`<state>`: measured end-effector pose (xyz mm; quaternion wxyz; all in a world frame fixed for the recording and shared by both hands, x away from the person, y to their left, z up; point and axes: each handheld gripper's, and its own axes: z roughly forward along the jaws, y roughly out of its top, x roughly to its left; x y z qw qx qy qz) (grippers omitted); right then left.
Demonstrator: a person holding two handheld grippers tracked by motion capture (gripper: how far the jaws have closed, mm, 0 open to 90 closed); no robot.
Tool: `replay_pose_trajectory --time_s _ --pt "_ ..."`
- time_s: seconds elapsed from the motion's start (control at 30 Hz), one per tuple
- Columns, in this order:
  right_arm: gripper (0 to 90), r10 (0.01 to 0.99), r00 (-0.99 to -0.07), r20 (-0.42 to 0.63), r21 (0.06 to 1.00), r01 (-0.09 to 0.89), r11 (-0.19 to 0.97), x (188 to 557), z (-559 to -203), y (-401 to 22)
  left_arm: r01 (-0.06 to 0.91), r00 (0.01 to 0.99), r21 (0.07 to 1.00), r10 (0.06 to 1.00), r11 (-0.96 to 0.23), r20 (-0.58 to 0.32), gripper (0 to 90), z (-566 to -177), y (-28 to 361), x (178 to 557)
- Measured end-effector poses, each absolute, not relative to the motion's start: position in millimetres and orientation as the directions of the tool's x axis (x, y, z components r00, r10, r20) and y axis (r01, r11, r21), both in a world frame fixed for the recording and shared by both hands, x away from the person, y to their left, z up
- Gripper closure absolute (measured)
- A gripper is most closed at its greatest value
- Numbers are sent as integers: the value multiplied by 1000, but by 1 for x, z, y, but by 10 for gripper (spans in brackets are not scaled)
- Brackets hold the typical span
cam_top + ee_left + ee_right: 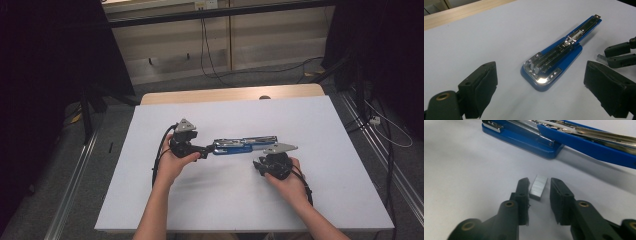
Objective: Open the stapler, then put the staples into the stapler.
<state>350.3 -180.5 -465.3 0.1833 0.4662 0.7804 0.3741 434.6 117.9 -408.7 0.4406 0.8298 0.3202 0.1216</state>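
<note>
A blue stapler (pixel 240 145) lies swung open and flat on the white table, its metal staple channel facing up (pixel 554 62). My left gripper (pixel 205 149) sits at the stapler's left end with its jaws wide open (pixel 540 66), the stapler's base lying ahead of them, untouched. A short silver strip of staples (pixel 538 187) rests on the table in front of the stapler. My right gripper (pixel 539 181) has its jaws on either side of that strip, with a narrow gap still visible on the right side. The right gripper's jaws (pixel 620 53) and the strip (pixel 601 57) also appear in the left gripper view.
The white table top (pixel 300 115) has a wooden edge (pixel 230 94) along its far side. Cables trail on the floor beyond it, and dark stands rise at both sides. Metal rails run along the floor left and right of the table.
</note>
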Motion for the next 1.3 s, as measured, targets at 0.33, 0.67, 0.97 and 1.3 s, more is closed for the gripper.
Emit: replay_pose_trajectory --time_s 0.33,0.67,0.97,1.3 --pt "781 861 -506 49 754 584 300 355 -466 -180 421 762 813 643 -402 -77 119 -406 120 433" --pt "788 836 -543 73 741 591 319 361 -464 -185 422 759 818 646 -392 -82 118 -405 123 434" --pt "788 789 -611 64 769 535 351 370 -446 -194 426 753 822 652 -378 -91 116 -403 131 434" --pt "788 725 -688 30 784 466 410 388 -422 -191 432 741 831 664 -350 -106 112 -400 139 433"
